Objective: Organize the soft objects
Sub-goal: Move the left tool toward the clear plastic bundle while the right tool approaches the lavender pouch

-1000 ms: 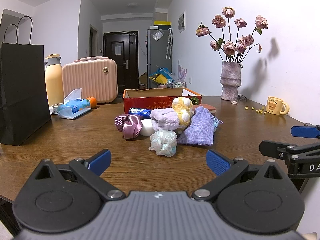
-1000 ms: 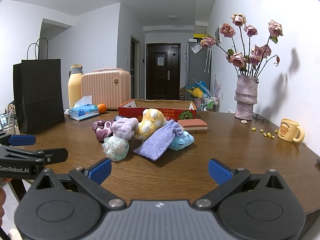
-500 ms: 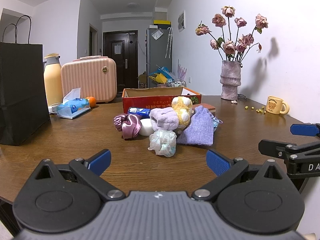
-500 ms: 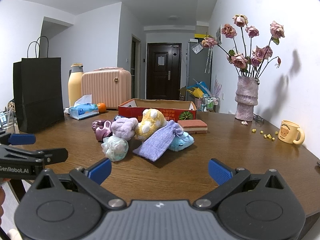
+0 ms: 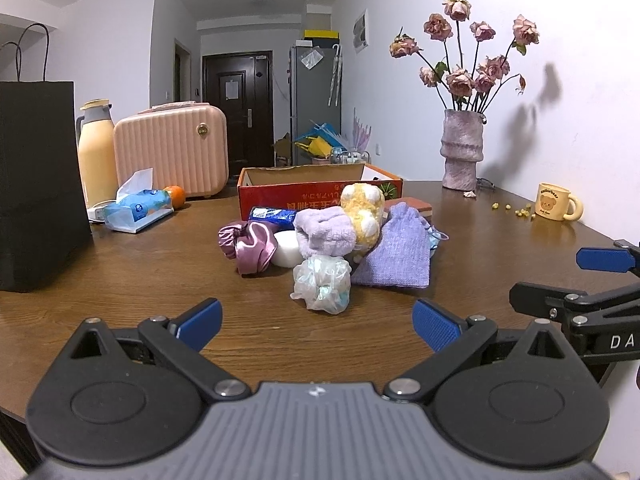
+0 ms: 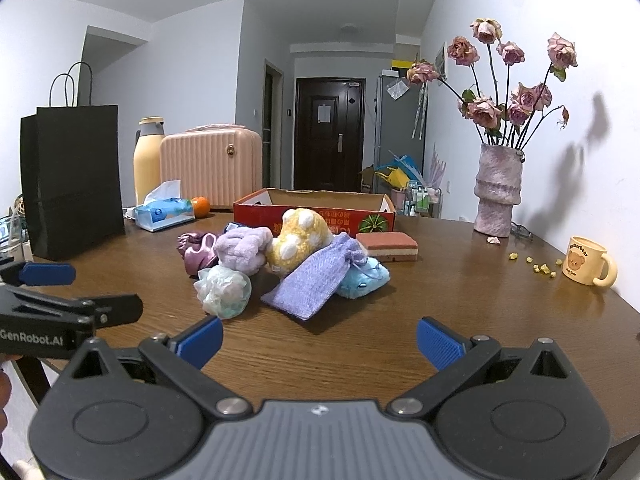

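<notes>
Nothing looks sorted yet: the soft objects sit heaped mid-surface at 12 o'clock from both grippers, with the red cardboard box point(image 6: 314, 212) just behind them apparently empty. The left hand-held gripper point(image 5: 316, 326) and right hand-held gripper point(image 6: 318, 338) both hang spread wide, holding nothing. Nearest lie the mesh bath pouf point(image 5: 322, 284) and the purple knit pouch point(image 6: 316, 280), then the yellow plush toy point(image 6: 298, 238)

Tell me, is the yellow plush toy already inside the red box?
No, the yellow plush toy sits on the table in front of the red box.
</notes>
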A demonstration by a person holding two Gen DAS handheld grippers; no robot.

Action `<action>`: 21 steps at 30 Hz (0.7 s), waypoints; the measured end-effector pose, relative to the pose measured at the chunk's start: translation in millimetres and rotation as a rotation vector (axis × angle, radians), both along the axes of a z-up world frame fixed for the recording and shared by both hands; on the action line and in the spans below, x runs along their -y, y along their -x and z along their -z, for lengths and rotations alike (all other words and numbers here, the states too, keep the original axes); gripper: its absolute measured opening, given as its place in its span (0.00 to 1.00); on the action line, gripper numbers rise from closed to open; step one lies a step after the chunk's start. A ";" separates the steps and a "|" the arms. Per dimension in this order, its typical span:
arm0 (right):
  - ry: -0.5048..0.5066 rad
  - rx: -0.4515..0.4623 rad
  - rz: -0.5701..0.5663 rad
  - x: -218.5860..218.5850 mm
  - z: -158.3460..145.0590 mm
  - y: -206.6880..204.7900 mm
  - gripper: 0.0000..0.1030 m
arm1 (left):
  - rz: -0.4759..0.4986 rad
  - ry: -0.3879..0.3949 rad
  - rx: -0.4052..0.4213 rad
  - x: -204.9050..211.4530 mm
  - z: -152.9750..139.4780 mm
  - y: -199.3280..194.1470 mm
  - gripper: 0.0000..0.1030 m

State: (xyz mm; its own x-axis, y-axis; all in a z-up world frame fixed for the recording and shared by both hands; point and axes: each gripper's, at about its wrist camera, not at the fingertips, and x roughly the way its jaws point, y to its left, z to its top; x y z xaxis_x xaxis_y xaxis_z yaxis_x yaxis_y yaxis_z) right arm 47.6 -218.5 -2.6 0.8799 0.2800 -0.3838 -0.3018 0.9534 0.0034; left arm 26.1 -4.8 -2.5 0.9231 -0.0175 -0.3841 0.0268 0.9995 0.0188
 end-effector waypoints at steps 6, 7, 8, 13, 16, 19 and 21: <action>-0.003 -0.011 0.001 -0.1 4.5 -8.1 1.00 | -0.005 -0.001 -0.013 -0.4 3.5 -10.4 1.00; -0.003 -0.013 0.001 0.0 5.2 -10.0 1.00 | -0.005 -0.003 -0.015 -0.1 4.5 -11.9 1.00; -0.004 -0.015 0.001 0.4 5.7 -12.4 1.00 | -0.005 -0.004 -0.016 0.0 4.9 -13.1 1.00; -0.005 -0.022 0.001 -0.1 8.1 -20.2 1.00 | -0.009 -0.004 -0.028 -0.1 7.4 -22.1 1.00; -0.004 -0.029 -0.001 -0.4 9.7 -26.1 1.00 | -0.012 -0.004 -0.037 -0.5 9.1 -27.8 1.00; -0.003 -0.039 -0.004 -1.2 11.1 -32.2 1.00 | -0.016 -0.003 -0.046 -1.3 10.1 -33.8 1.00; -0.003 -0.043 -0.004 -1.1 11.9 -36.6 1.00 | -0.018 -0.002 -0.051 -2.1 10.6 -38.5 1.00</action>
